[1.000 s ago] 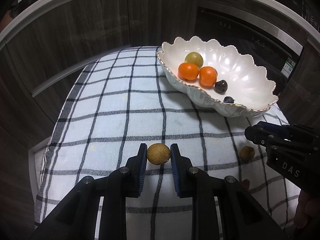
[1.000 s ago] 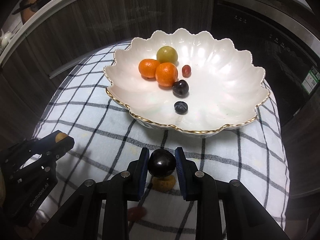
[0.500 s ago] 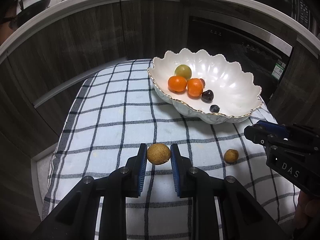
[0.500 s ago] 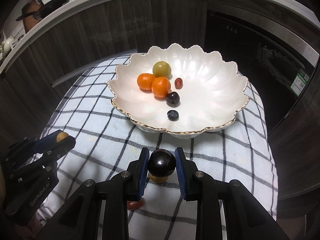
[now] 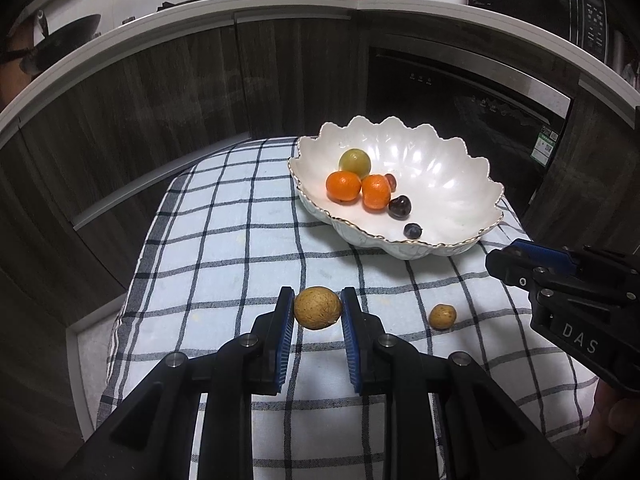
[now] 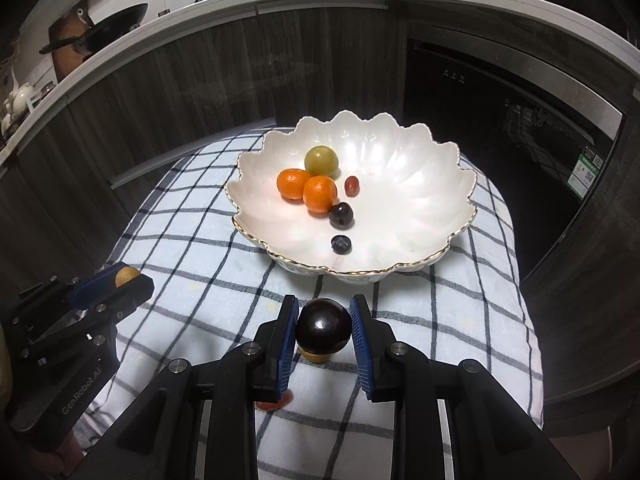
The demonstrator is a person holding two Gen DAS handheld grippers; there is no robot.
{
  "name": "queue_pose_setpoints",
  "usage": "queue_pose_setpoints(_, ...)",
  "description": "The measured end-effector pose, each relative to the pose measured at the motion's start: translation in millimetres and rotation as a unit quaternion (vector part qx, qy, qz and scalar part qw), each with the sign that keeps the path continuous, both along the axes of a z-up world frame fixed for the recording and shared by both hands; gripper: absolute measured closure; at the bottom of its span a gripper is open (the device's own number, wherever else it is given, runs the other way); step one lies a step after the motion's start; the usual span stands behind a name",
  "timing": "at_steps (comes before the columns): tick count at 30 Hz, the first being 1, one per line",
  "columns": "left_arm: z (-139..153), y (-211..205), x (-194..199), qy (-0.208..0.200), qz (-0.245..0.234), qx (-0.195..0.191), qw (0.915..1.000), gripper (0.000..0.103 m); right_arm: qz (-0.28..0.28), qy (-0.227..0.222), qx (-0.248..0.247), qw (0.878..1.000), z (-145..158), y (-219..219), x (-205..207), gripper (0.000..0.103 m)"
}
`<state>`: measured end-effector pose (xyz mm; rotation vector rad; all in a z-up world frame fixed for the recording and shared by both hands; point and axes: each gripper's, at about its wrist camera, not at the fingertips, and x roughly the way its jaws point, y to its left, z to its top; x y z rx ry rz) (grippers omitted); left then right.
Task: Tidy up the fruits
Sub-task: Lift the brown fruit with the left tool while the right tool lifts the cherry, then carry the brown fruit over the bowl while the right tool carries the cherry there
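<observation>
My left gripper point(image 5: 317, 312) is shut on a brown round fruit point(image 5: 318, 307), held above the checked cloth. My right gripper point(image 6: 323, 327) is shut on a dark glossy plum point(image 6: 323, 326). Ahead stands a white scalloped bowl point(image 6: 420, 216) holding two oranges point(image 6: 319, 193), a green fruit point(image 6: 321, 161), a small red fruit, a dark cherry point(image 6: 341, 215) and a blueberry point(image 6: 341, 244). A second small brown fruit point(image 5: 442, 316) lies on the cloth; in the right wrist view it peeks out below the plum point(image 6: 316, 357). A small red fruit point(image 6: 274, 403) shows under my right gripper.
The checked cloth point(image 5: 224, 248) covers a small table with dark wooden cabinets point(image 5: 160, 120) and an oven front point(image 5: 460, 108) behind it. The right gripper's body point(image 5: 580, 300) fills the right side of the left wrist view. A wok point(image 6: 116, 24) and bottles sit on the counter.
Both grippers have risen with their fruits and tilted up, so the bowl looks farther away and lower in view, and the counter top has come into sight.
</observation>
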<state>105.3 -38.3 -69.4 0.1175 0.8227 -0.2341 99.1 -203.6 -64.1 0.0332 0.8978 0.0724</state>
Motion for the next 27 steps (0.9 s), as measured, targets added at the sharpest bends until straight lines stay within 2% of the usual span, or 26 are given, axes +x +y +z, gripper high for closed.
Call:
queue_pose_setpoints(14,16,-11,4,-0.015,-0.009,0.005,0.9998,0.079,-0.009,-0.020,0.005,1.000,16,-10,-3,0.075)
queue_pose_setpoints(27,25,-30,27,-0.016,-0.021,0.002,0.9996,0.079,-0.025,-0.035,0.004,0.999,27,-27,12,0.075)
